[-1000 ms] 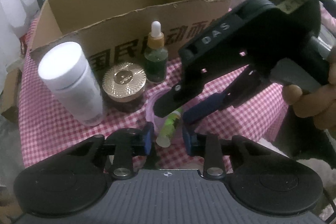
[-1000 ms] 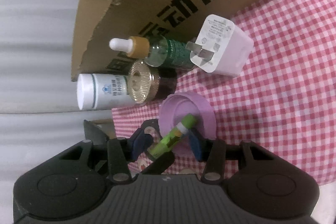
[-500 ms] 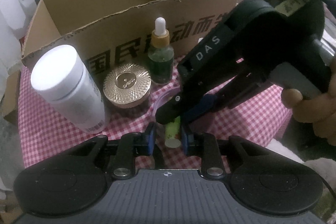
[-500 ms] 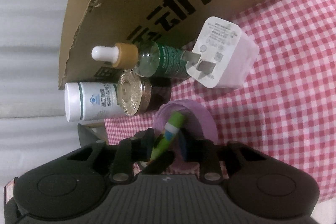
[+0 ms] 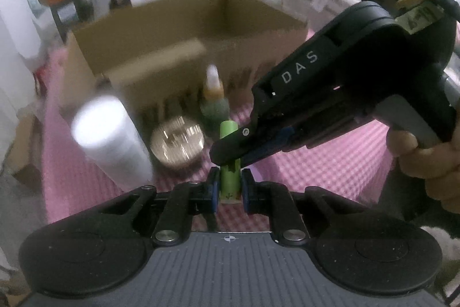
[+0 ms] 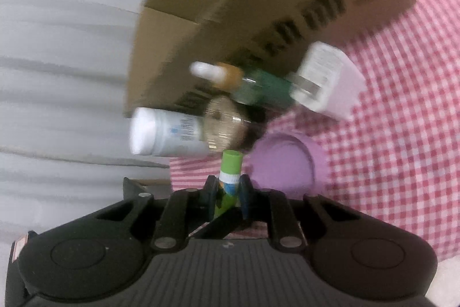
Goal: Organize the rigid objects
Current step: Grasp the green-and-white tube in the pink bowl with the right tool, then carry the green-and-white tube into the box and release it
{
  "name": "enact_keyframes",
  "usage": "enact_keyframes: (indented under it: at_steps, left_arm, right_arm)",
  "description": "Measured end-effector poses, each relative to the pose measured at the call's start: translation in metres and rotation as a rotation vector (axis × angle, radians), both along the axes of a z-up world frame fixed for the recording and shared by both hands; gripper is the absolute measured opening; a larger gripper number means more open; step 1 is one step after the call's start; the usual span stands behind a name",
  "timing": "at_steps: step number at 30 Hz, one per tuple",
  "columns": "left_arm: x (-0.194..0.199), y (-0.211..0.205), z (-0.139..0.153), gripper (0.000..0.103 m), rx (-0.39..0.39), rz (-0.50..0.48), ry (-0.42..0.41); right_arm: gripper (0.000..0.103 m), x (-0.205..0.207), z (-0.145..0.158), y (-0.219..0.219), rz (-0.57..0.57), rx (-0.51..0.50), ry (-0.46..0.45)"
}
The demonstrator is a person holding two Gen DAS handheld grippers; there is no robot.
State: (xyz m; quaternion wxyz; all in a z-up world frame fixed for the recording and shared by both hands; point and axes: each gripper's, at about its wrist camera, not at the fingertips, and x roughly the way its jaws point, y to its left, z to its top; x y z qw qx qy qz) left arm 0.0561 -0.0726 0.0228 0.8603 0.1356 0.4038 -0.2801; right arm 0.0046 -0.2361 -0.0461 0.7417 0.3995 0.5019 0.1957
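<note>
So the small green lip-balm-style tube point(image 5: 229, 163) is clamped between the blue pads of the left gripper point(image 5: 228, 187), and it's pinched higher up by the right gripper point(image 5: 230, 154) too, both sets of fingers being closed on it. In the right wrist view the tube point(image 6: 229, 171) is seen held upright between that gripper's fingers point(image 6: 227, 192), green cap pointing away from the camera.

Just behind it, a round lilac plastic dish point(image 6: 283, 163) is sat on the pink-and-white checked tablecloth point(image 6: 402, 120). A white cylindrical bottle point(image 5: 110, 140), a jar with a ribbed gold lid point(image 5: 176, 141) and a green glass dropper bottle with a white bulb point(image 5: 214, 101) are lined up against the front wall of the open brown cardboard box point(image 5: 161, 48). A white wall charger point(image 6: 327, 82) is parked beside the dropper bottle. Everything further back is badly smeared with blur.
</note>
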Motion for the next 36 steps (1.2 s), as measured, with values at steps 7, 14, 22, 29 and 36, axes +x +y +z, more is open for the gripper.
enact_keyframes:
  at_steps: [7,14,22,29,36]
  left_arm:
    - [0.027,0.014,0.058,0.015,-0.05,0.038,-0.119]
    - [0.112,0.007,0.06,0.015,-0.009,0.099,-0.041]
    - [0.201,0.002,0.024,0.015,0.084,0.159,0.109]
    - [0.23,-0.002,0.006,0.018,0.153,0.209,0.149]
    - [0.224,-0.001,0.014,0.023,0.148,0.218,0.125]
  right_arm:
    - [0.017,0.027,0.077,0.011,0.048,-0.033,-0.225]
    - [0.017,0.122,0.089,0.024,0.097,-0.053,-0.206]
    - [0.017,0.249,0.034,0.039,0.128,-0.065,-0.029]
    - [0.019,0.314,-0.015,0.065,0.154,-0.146,0.052]
    - [0.02,0.326,-0.016,0.068,0.144,-0.143,0.026]
